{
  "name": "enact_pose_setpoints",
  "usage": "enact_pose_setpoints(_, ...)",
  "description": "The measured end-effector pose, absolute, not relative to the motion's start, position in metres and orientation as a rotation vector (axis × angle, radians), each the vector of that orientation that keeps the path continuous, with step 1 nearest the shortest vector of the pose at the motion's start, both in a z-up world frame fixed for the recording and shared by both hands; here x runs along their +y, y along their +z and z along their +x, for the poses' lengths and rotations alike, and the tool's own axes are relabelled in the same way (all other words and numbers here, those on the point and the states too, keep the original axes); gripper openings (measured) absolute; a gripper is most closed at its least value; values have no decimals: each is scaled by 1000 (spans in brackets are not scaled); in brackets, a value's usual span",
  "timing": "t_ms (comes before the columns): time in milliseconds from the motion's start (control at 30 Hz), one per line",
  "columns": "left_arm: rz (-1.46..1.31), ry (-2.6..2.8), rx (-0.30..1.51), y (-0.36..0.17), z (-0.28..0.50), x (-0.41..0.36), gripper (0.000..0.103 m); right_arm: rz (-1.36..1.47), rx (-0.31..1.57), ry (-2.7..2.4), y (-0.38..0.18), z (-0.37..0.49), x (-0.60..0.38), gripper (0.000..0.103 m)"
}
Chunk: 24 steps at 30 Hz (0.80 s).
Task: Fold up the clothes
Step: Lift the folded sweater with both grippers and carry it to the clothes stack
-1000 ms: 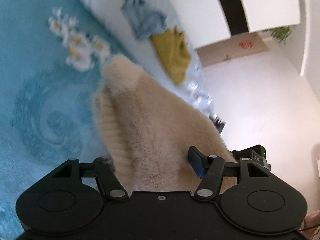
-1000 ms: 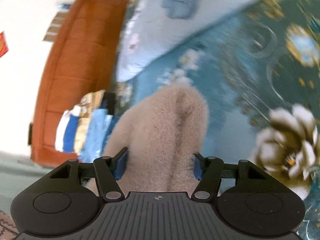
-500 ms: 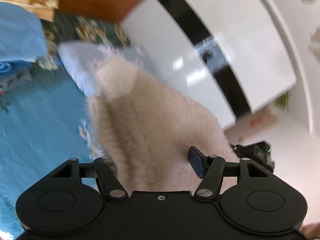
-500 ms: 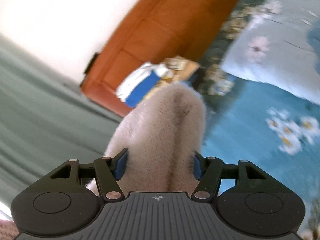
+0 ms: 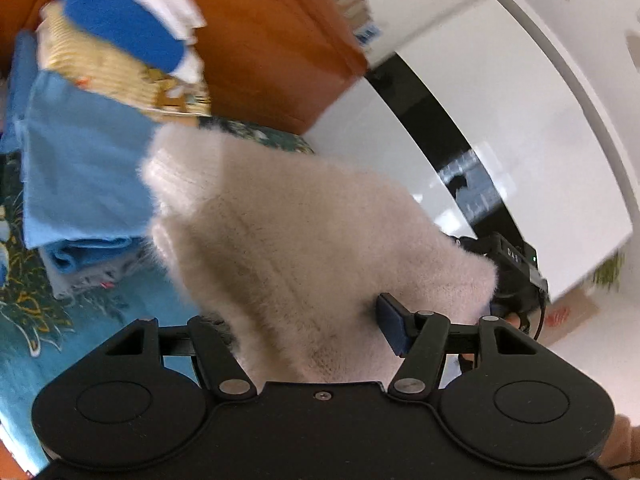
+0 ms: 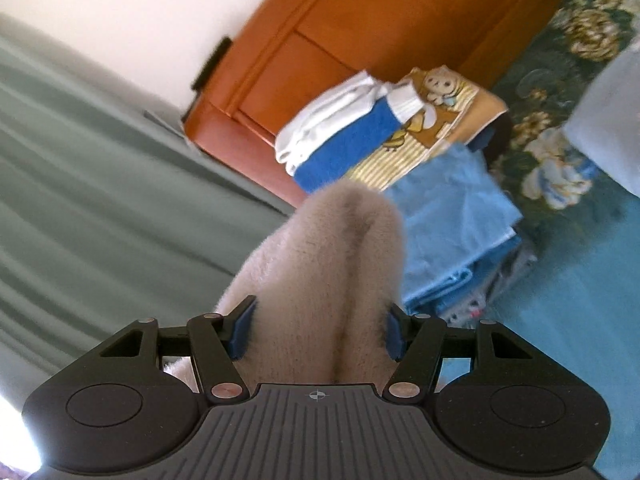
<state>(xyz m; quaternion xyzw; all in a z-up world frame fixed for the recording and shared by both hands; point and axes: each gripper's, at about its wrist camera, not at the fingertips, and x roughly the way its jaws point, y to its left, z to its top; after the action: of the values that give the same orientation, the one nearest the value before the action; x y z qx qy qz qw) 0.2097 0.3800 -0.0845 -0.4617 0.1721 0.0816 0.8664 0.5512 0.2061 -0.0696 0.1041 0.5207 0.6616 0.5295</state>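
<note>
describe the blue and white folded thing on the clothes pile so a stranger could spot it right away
Find the orange wooden headboard; a stack of folded clothes sits in front of it. The royal blue garment with white cuff lies on top, over a yellow striped cartoon-bear piece. Its deep blue is far darker than the pale blue fabric below.

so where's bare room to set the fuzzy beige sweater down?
Both grippers, left gripper and right gripper, hold the fuzzy beige sweater. Free patch: plain teal bedspread, right of the folded clothes stack and below the floral border. Crowded: the stack against the orange headboard, and a pale pillow at the right edge.
</note>
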Motion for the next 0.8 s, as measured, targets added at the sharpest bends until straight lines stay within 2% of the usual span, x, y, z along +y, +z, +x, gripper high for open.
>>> enact_pose_setpoints(433, -1013, 318, 352, -136, 232, 570, 60, 106, 1363, 1630, -132, 590, 433, 60)
enact_pose_setpoints(800, -1044, 388, 371, -194, 270, 629, 60, -33, 1433, 1666, -188, 628, 531, 62)
